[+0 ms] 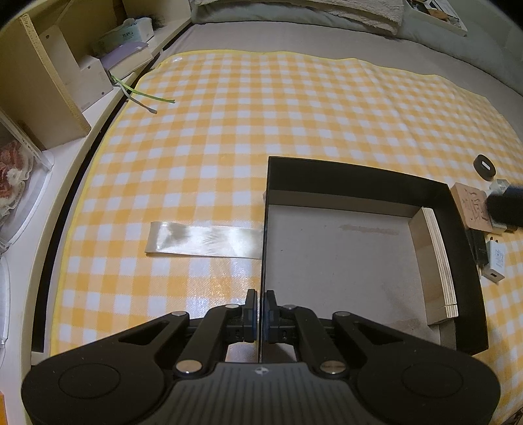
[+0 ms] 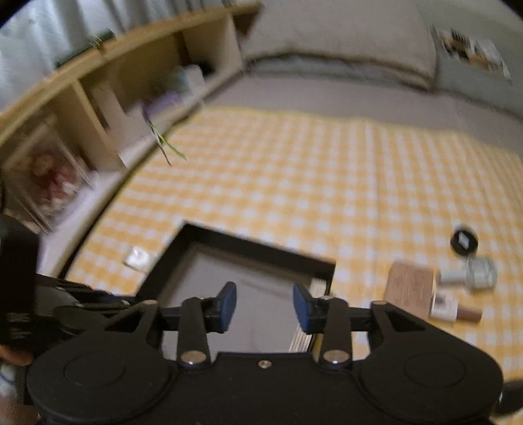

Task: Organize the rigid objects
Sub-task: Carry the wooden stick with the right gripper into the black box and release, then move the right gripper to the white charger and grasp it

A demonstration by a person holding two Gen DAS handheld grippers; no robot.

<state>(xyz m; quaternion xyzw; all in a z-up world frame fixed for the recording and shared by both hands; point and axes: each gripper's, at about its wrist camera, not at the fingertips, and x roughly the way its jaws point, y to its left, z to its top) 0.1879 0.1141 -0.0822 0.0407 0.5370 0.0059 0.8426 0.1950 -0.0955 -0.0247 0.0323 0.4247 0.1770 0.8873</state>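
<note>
A black open box lies on the yellow checked cloth. My left gripper is shut on the box's left wall. A plywood block stands inside against the right wall. My right gripper is open and empty above the box; this view is blurred. Right of the box lie a wooden stamp block, a black round item, a small grey bottle, a white and brown piece and a white charger.
A strip of clear tape sticks out from the box's left wall onto the cloth. A wooden shelf with boxes and books runs along the left. Pillows lie at the far end of the bed.
</note>
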